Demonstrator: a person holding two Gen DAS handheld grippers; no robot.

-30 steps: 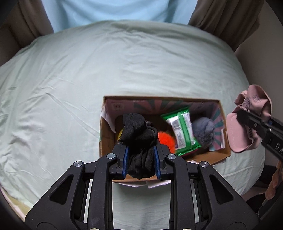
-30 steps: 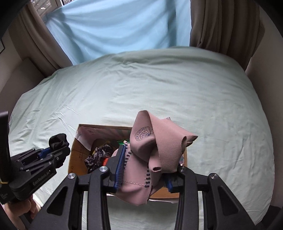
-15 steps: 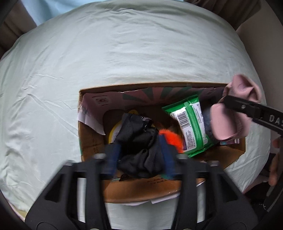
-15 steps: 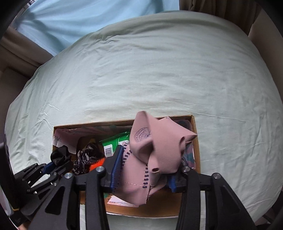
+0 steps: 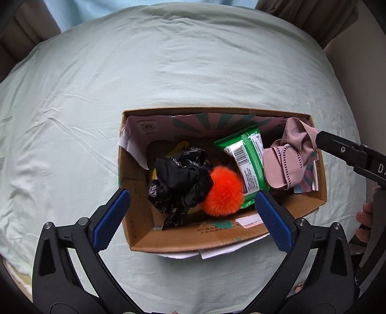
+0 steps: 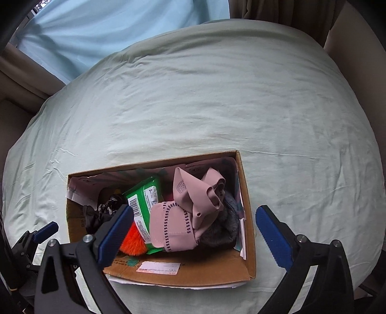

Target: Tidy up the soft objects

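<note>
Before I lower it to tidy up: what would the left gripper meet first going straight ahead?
Probably the black satin scrunchie or fluffy orange pom-pom in the cardboard box; both lie between the open left gripper fingers. Depth is unclear.

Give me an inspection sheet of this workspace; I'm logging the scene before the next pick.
Surface: pale green bedsheet, wrinkled, with the cardboard box sitting on it.
Job's things: all inside the box: black scrunchie at left, orange pompom touching it, green wipes pack leaning, pink fabric piece at right lying on a grey furry item.
Clutter: loose paper liner peeling from the box wall.
Grippers: left tool open, empty; right tool open, empty.
Cables: nothing seen.
Surroundings: light blue curtain, brown drapes.
</note>
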